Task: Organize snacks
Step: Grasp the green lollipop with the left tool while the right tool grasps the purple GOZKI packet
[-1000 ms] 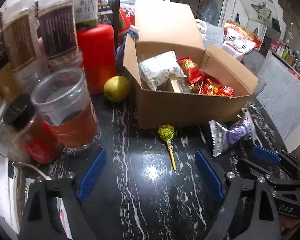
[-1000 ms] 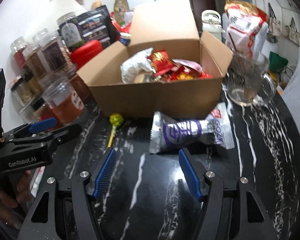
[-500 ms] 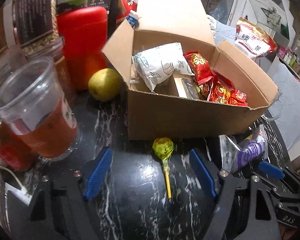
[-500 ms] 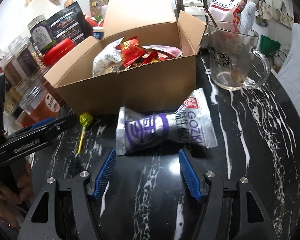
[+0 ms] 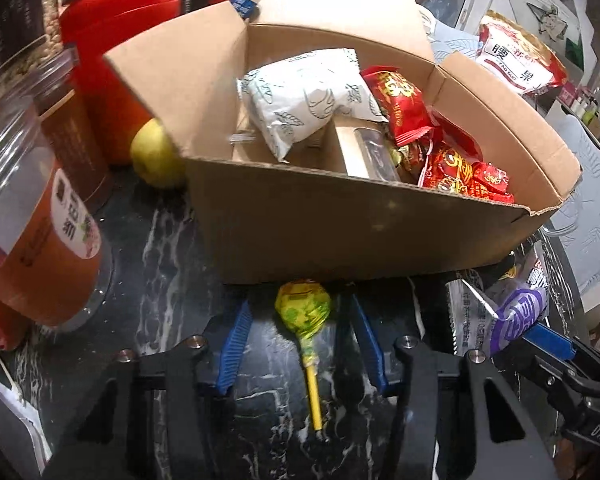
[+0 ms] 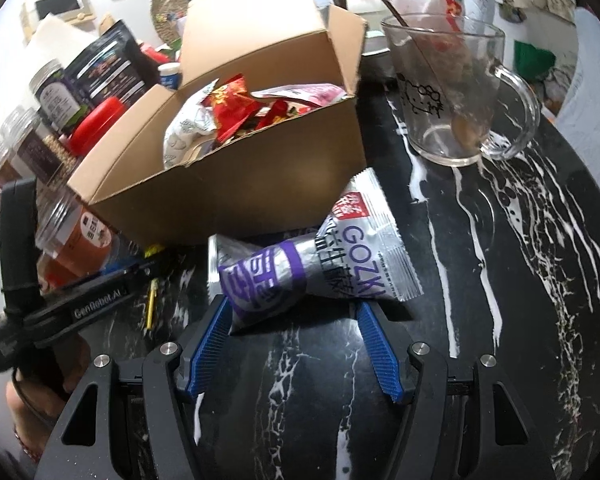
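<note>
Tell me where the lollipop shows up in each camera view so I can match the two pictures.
Left wrist view: the lollipop lies low in the middle, between the blue fingers, its head against the cardboard box.
Right wrist view: only its yellow stick shows, at the left, behind the other gripper.
Shared landmark: the cardboard box, just behind the lollipop in both.

Purple-and-silver snack packet (image 6: 300, 268) between right gripper's (image 6: 294, 312) parted jaws
</note>
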A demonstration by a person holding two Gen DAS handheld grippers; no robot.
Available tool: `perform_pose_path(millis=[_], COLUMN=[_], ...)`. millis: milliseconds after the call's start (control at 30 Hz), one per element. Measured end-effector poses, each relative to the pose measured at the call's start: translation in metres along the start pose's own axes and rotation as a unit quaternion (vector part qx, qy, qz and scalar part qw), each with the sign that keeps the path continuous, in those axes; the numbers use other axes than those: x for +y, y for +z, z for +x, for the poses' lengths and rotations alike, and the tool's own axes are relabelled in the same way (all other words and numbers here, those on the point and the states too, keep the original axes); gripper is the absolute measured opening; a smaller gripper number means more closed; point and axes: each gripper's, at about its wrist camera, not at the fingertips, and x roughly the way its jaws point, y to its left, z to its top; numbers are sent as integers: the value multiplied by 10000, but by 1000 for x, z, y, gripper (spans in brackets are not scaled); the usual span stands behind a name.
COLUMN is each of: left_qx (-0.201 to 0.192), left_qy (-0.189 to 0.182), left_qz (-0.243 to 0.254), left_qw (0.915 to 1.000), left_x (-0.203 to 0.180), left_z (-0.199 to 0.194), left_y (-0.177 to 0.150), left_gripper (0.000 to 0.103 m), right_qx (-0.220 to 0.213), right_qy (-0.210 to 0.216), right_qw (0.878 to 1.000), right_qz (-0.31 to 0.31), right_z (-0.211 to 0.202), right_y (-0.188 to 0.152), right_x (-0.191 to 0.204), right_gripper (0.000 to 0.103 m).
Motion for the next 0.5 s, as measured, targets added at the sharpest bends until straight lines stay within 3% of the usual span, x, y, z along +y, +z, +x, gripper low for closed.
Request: perform_pose_path(millis=[100, 267, 500], left_qx=[-81, -143, -70], left_qy=[66, 50, -111], left_qz=[37, 95, 201], left_qw=[9999, 9998, 9997], left_x=[-3, -5, -3], left_z=[2, 3, -6], left_y=[1, -1, -13], left_gripper=[27, 26, 26], right_qx=[38, -34, -110], right_qy=[65, 163, -201], right_qw=[9998, 9977, 9965], right_qz=[196, 656, 802], right_z=[3, 9, 18], right_y=[5, 14, 25], right_x=[-2, -8, -10], right_gripper=[71, 74, 75])
